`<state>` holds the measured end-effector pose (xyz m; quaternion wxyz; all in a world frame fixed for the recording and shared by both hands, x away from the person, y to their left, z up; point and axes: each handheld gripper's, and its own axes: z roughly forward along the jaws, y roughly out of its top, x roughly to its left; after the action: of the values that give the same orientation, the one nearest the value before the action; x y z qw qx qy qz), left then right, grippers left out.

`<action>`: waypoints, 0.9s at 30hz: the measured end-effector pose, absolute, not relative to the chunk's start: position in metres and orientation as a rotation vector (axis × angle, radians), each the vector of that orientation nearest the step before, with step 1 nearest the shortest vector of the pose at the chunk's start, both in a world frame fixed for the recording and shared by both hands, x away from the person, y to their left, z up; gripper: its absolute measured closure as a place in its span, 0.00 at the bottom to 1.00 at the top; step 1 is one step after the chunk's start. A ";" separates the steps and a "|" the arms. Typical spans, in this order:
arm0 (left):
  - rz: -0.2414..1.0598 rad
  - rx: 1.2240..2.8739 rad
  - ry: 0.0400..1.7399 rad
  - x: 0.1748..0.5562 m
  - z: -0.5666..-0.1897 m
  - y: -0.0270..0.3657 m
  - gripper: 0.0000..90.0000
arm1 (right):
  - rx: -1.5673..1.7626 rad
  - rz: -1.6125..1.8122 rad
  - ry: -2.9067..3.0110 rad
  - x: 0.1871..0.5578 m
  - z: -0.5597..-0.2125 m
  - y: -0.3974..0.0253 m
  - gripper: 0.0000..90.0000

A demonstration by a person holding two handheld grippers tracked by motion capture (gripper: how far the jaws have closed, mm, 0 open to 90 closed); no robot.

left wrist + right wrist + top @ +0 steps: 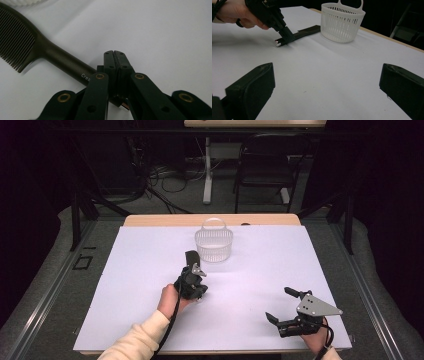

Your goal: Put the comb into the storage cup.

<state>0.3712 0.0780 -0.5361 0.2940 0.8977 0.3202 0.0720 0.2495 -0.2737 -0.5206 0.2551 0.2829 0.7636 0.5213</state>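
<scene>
Dark comb point(37, 47) lies flat on the white table cover point(150, 270), centre of the high view, just below-left of the white basket point(214, 245). In the left gripper view its teeth fill the upper left of the frame and the handle runs down toward the centre, white lettering partly visible near the jaws. In the right gripper view the comb point(308, 31) sits upper centre, toothed end near the basket's point(342, 22) base, apparently not touching; handle end shows a shiny tip.

Left gripper point(192, 272): jaws drawn together on the comb's handle, near its end. Seen from the right gripper view, the left gripper point(284, 33) comes down from the upper left, a hand point(235, 13) behind it.

Right gripper point(282, 307): lower right of the high view, well apart from the comb. Jaws spread wide, nothing between them, low over the cover.

Basket stands upright near the table's far edge, looped handle on its back rim.
</scene>
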 end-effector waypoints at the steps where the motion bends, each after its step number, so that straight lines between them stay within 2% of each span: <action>1: 0.197 2.391 0.859 0.371 -0.536 0.079 0.99 | 0.768 1.415 2.074 0.250 -0.521 -0.274 0.00; 16: 0.277 2.456 0.885 0.367 -0.533 0.087 0.97 | 0.772 1.416 2.072 0.250 -0.521 -0.274 0.00; 27: 0.322 2.460 0.948 0.365 -0.528 0.110 0.96 | 0.776 1.412 2.076 0.250 -0.521 -0.274 0.00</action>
<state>0.3650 0.1102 -0.5278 0.2406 0.8990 0.3465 0.1176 0.2496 -0.2738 -0.5207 0.2539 0.2856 0.7641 0.5197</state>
